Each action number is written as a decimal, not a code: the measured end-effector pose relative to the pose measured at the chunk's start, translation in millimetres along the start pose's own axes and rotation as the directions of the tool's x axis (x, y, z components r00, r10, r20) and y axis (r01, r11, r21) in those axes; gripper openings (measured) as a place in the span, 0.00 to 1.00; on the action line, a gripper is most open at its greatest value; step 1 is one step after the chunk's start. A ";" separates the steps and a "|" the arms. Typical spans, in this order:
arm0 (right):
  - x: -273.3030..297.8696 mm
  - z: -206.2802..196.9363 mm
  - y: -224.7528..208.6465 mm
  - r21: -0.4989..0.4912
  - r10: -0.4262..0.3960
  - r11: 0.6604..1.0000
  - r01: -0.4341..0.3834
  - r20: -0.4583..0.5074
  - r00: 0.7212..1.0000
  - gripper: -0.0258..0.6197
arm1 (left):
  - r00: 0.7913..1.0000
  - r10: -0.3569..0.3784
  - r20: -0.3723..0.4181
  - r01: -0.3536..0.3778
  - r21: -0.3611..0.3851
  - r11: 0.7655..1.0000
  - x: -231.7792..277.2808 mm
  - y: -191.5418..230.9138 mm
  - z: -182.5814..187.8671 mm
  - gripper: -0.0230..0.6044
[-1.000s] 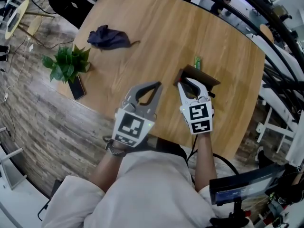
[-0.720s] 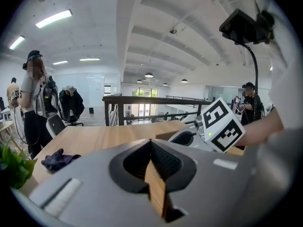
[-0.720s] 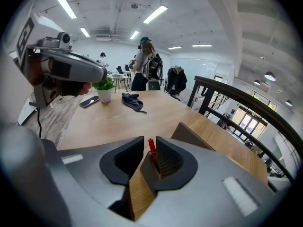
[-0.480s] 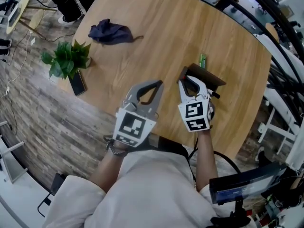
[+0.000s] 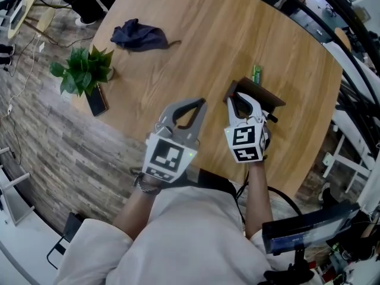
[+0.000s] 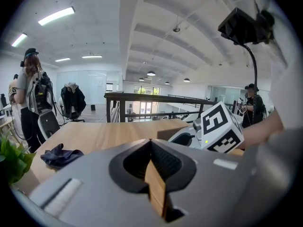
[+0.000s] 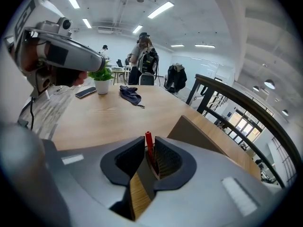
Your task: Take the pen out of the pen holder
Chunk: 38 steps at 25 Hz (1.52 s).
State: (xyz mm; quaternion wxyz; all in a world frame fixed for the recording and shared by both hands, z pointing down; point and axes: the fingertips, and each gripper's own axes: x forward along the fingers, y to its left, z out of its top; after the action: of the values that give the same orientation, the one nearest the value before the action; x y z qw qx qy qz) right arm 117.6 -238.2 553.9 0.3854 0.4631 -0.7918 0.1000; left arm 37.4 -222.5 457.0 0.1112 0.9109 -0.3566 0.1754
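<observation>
The red pen (image 7: 148,144) was gripped between the closed jaws of the right hand-held gripper (image 5: 237,98) at the pen holder (image 5: 265,99) on the table (image 5: 196,46), so only the lift-out was judged left, while the left hand-held gripper (image 6: 151,148) was held closed on nothing.

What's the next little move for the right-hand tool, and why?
Probably lift the right tool straight up. Its jaws are closed on the red pen, right by the brown pen holder, so raising it should draw the pen clear. Whether the pen's lower end is already out can't be seen.
</observation>
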 end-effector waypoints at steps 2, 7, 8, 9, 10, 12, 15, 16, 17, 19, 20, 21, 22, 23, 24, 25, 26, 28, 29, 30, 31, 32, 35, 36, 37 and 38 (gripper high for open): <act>0.5 -0.5 -0.4 0.000 -0.003 1.000 0.003 -0.001 1.000 0.14 | 1.000 0.001 -0.001 -0.001 -0.003 1.000 0.9 -0.6 -0.3 0.04; 3.8 -1.9 1.4 -0.008 -0.008 1.000 0.008 -0.015 1.000 0.13 | 1.000 0.001 -0.006 -0.001 -0.007 1.000 1.4 -0.4 -2.4 0.04; 4.3 -2.4 1.5 -0.008 -0.011 1.000 0.011 -0.016 1.000 0.13 | 1.000 0.001 -0.007 -0.002 -0.008 1.000 1.3 0.0 -3.1 0.04; 4.5 -2.6 1.0 -0.006 -0.015 1.000 0.015 -0.015 1.000 0.12 | 1.000 0.002 -0.008 -0.002 -0.009 1.000 1.2 0.5 -3.7 0.04; 4.7 -2.7 0.3 -0.005 -0.021 1.000 0.020 -0.014 1.000 0.11 | 1.000 0.003 -0.008 -0.003 -0.009 1.000 1.1 1.1 -4.4 0.04; 4.9 -2.4 -0.3 -0.010 -0.029 1.000 0.029 -0.012 0.999 0.11 | 1.000 0.004 -0.011 -0.004 -0.010 1.000 0.8 2.3 -5.8 0.04; 5.1 -2.5 -0.6 -0.017 -0.038 0.999 0.037 -0.010 0.999 0.11 | 1.000 0.007 -0.015 -0.007 -0.010 1.000 0.5 3.5 -6.9 0.04; 4.9 -2.8 -1.1 -0.017 -0.040 0.999 0.039 -0.010 0.999 0.11 | 1.000 0.007 -0.015 -0.008 -0.009 1.000 0.8 3.4 -6.8 0.04; 4.4 -3.2 -1.9 -0.018 -0.042 0.999 0.042 -0.009 0.999 0.11 | 1.000 0.007 -0.015 -0.007 -0.008 1.000 1.2 3.1 -6.5 0.04; 3.2 -3.8 -3.7 -0.022 -0.048 0.999 0.048 -0.009 0.999 0.10 | 1.000 0.005 -0.013 -0.005 -0.008 1.000 1.8 2.5 -5.5 0.04; 2.6 -4.0 -4.5 -0.024 -0.050 0.998 0.050 -0.008 0.999 0.10 | 1.000 0.004 -0.012 -0.004 -0.009 1.000 1.8 2.3 -4.8 0.04; 2.1 -4.1 -4.9 -0.024 -0.052 0.998 0.052 -0.008 0.999 0.10 | 1.000 0.003 -0.010 -0.003 -0.010 1.000 1.4 2.2 -4.0 0.04; 1.7 -4.0 -5.1 -0.025 -0.052 0.998 0.052 -0.006 0.999 0.10 | 1.000 0.002 -0.008 -0.002 -0.010 1.000 0.9 2.2 -3.0 0.04; 1.4 -3.8 -5.1 -0.026 -0.051 0.998 0.051 -0.005 0.999 0.10 | 1.000 0.002 -0.005 -0.002 -0.009 1.000 0.4 2.2 -1.9 0.04; 1.1 -3.8 -5.0 -0.028 -0.051 0.998 0.051 -0.003 0.999 0.10 | 1.000 0.002 -0.002 -0.002 -0.007 1.000 0.0 2.3 -0.8 0.04; 0.5 -3.7 -5.0 -0.029 -0.051 0.998 0.051 -0.001 0.999 0.10 | 1.000 0.001 0.000 -0.001 -0.005 1.000 -0.3 2.4 0.0 0.04; -0.1 -3.6 -5.1 -0.029 -0.053 0.998 0.053 0.001 0.999 0.10 | 1.000 0.000 0.002 0.000 -0.003 1.000 -0.7 2.6 0.5 0.04; -1.8 -3.6 -5.5 -0.026 -0.057 0.998 0.057 0.004 0.998 0.10 | 1.000 -0.001 0.005 0.001 -0.001 1.000 -1.7 3.0 0.9 0.04; -2.8 -3.7 -5.9 -0.024 -0.059 0.998 0.059 0.003 0.998 0.10 | 1.000 -0.002 0.006 0.002 0.000 1.000 -2.3 3.2 1.1 0.04; -3.8 -3.7 -6.5 -0.020 -0.061 0.998 0.061 0.003 0.998 0.10 | 1.000 -0.003 0.007 0.003 0.001 1.000 -2.9 3.4 1.4 0.04; -4.9 -3.4 -7.3 -0.016 -0.063 0.998 0.063 0.004 0.998 0.10 | 1.000 -0.003 0.008 0.003 0.002 1.000 -3.3 3.4 1.9 0.04; -6.2 -2.7 -8.2 -0.011 -0.065 0.998 0.065 0.007 0.998 0.10 | 1.000 -0.004 0.009 0.004 0.004 1.000 -3.5 3.4 2.6 0.04; -10.4 0.5 -10.4 -0.004 -0.074 0.997 0.074 0.015 0.997 0.10 | 1.000 -0.009 0.016 0.008 0.008 1.000 -3.9 3.1 5.6 0.04; -12.0 1.5 -10.7 -0.002 -0.075 0.997 0.075 0.017 0.997 0.10 | 1.000 -0.010 0.019 0.010 0.010 1.000 -4.3 3.0 6.9 0.04; -13.8 2.6 -10.8 0.000 -0.075 0.997 0.075 0.019 0.997 0.10 | 1.000 -0.011 0.023 0.011 0.013 1.000 -4.8 2.8 8.6 0.04; -15.7 3.6 -10.9 0.003 -0.073 0.997 0.073 0.022 0.997 0.10 | 1.000 -0.012 0.027 0.012 0.015 1.000 -5.5 2.3 10.6 0.04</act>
State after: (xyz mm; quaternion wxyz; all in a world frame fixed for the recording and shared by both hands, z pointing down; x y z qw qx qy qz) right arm 128.9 -235.8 538.2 0.3798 0.4932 -0.7783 0.0816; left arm 34.5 -224.3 445.3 0.1007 0.9161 -0.3512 0.1650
